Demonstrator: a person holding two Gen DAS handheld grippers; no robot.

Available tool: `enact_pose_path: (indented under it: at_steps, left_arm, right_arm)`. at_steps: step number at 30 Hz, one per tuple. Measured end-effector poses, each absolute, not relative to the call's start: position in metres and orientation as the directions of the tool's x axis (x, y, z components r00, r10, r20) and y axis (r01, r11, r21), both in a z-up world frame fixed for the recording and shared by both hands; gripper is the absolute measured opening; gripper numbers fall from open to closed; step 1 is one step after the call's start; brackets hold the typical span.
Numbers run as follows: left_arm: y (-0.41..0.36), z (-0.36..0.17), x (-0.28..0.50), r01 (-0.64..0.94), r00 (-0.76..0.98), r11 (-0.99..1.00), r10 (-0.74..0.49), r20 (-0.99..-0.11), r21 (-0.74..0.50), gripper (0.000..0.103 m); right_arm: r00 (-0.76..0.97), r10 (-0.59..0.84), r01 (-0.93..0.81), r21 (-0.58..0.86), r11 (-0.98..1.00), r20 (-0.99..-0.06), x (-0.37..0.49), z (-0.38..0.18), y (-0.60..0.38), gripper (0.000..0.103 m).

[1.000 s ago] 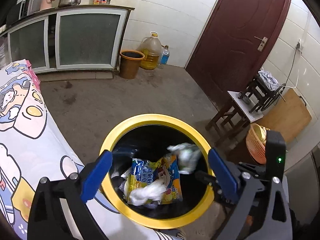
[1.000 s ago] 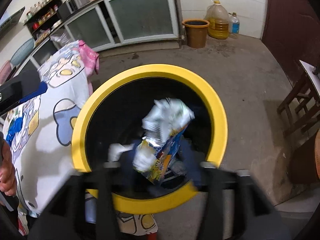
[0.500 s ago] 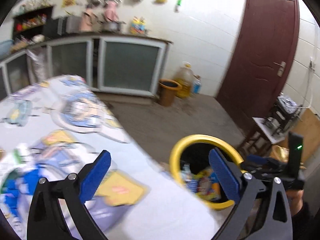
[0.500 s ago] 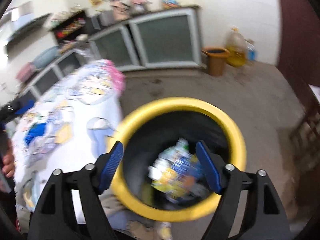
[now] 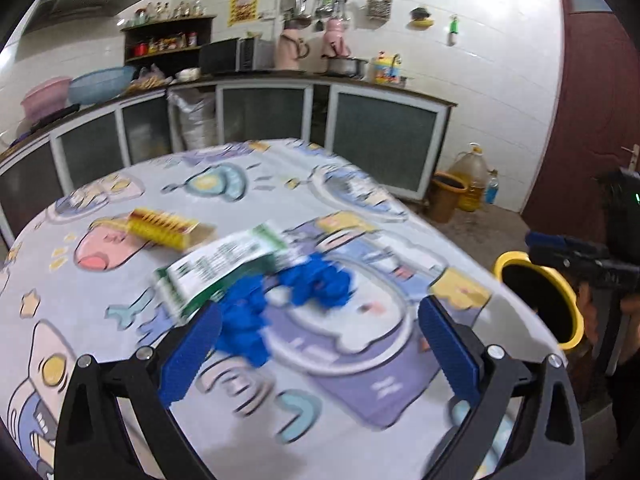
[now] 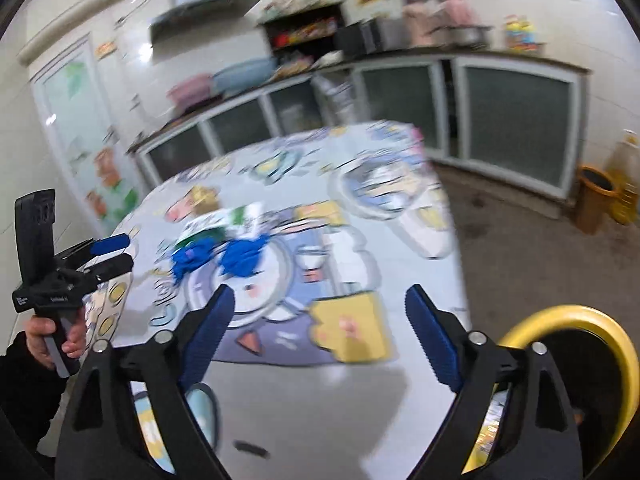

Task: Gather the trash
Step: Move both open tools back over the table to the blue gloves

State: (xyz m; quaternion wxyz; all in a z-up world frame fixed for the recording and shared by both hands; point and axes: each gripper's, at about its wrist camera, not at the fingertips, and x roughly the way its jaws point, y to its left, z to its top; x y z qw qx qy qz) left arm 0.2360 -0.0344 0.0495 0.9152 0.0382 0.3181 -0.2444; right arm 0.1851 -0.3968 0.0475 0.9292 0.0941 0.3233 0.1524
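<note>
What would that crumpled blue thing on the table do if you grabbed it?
The blue wad looks like thin, scrunched material, so it would probably squash and sag rather than hold its shape. It seems light for its bulk and, lying in lumps on the tablecloth, unlikely to roll. A push might just drag it along.

A cartoon-print tablecloth (image 5: 120, 360) covers the table, glass-fronted cabinets (image 5: 384, 144) line the tiled wall, a brown bucket (image 5: 446, 196) stands beside an oil jug (image 5: 474, 176) near the dark red door (image 5: 592, 120).
</note>
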Motion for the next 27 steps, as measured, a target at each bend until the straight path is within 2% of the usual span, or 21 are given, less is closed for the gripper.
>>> enact_pose_path:
  at_steps: [5,10,27]
  left_arm:
    - [-0.016,0.031,0.245,0.448,0.657,0.887,-0.412,-0.632,-0.112,0.095]
    - [-0.009,0.014,0.262,0.444,0.623,0.886,-0.413,-0.665,-0.134,0.095]
    - [-0.008,-0.022,0.321,0.413,0.502,0.859,-0.491,-0.713,-0.301,0.095]
  right_arm:
    - [0.672,0.369,-0.317,0.200,0.927,-0.642,0.224,0.037,-0.341,0.069]
    - [0.633,0.383,-0.373,0.170,0.912,-0.673,0.251,0.026,-0.307,0.065]
    - [0.523,0.396,-0.449,0.151,0.881,-0.755,0.317,-0.008,-0.255,0.057]
